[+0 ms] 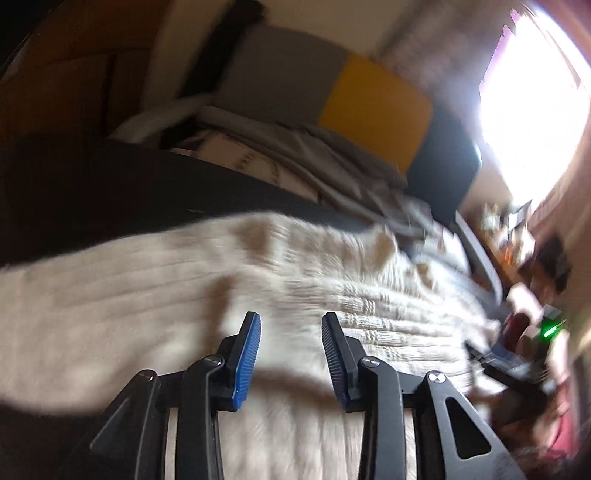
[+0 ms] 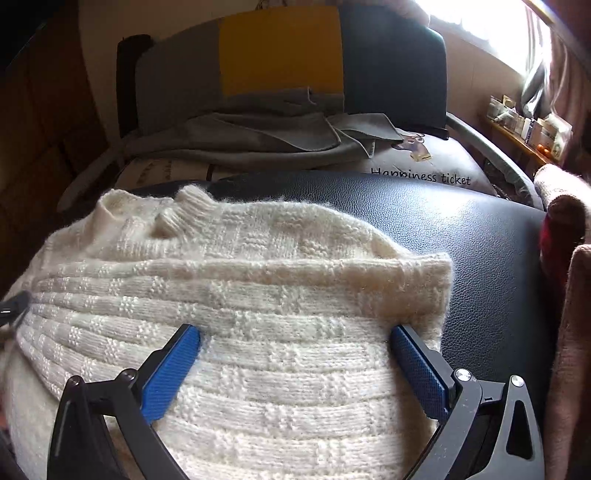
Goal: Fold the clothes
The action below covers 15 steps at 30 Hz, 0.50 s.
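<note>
Cream knitted sweater (image 2: 236, 332) lies spread over a black leather surface (image 2: 461, 236), its ribbed collar (image 2: 192, 206) toward the far edge and one folded-over edge ending in a square corner on the right side of the right wrist view. The knit shows bands of small raised blocks running across it. In the left wrist view the same sweater (image 1: 184, 295) fills the lower half of the picture, blurred, with the black surface (image 1: 92, 192) curving behind it.

Beyond the surface sits a cushion in grey, yellow and dark panels (image 2: 280, 48), with a heap of grey cloth (image 2: 251, 136) in front of it. A pale bag printed with "Happiness ticket" (image 2: 421, 173) lies just beside that heap. A bright window (image 2: 480, 22) lights the far right, above a shelf of small items (image 2: 524, 125). Pinkish-brown fabric (image 2: 565, 295) stands at the right border.

The right gripper (image 2: 295, 347) hangs over the sweater with its blue pads (image 2: 170, 369) spread wide, released, nothing pinched between them, though the tips look close to or on the knit. The left gripper (image 1: 291, 332) also points down at the sweater, jaws parted about halfway and gripping nothing; only sweater shows in the gap behind them.
</note>
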Tool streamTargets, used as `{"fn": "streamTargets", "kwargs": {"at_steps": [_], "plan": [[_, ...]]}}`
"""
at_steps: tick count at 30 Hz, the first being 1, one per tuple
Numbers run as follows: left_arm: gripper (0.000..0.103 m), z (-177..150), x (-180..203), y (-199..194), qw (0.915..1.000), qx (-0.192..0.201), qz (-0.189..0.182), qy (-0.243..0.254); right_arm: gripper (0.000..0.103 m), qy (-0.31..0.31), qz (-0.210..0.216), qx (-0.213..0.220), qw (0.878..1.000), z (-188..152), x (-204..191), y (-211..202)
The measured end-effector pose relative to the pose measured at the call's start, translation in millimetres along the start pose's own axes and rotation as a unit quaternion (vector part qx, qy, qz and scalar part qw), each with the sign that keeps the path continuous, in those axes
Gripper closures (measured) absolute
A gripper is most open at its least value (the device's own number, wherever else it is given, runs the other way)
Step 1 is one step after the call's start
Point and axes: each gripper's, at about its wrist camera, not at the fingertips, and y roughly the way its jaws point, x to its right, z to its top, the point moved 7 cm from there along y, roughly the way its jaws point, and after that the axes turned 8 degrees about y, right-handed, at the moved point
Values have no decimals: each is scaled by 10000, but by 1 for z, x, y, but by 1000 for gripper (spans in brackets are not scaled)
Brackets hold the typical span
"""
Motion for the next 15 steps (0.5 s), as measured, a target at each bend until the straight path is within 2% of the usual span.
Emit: {"fn": "streamTargets", "kwargs": {"at_steps": [3, 6, 9, 11, 12, 15], "plan": [[68, -17, -59, -57, 9935, 265, -31, -1108, 0, -25, -7, 26, 10000, -2, -1, -3], [68, -41, -136, -109, 9778, 441, 501, -1987, 0, -63, -56, 1, 10000, -2, -2, -3], [69, -68, -209, -151, 9524, 537, 959, -2842, 0, -223, -350, -28, 9991, 0, -9, -9], [69, -88, -253, -174, 9276, 627, 1043, -3531, 0, -291, -417, 122, 9986, 4, -23, -20], [69, -96, -272, -183, 9145, 677, 1031, -3854, 0, -319, -301, 216, 9988, 3, -37, -27], [69, -105, -304, -195, 8915, 867, 823, -4369, 0, -489, 98, 466, 9977, -4, -84, -48]]}}
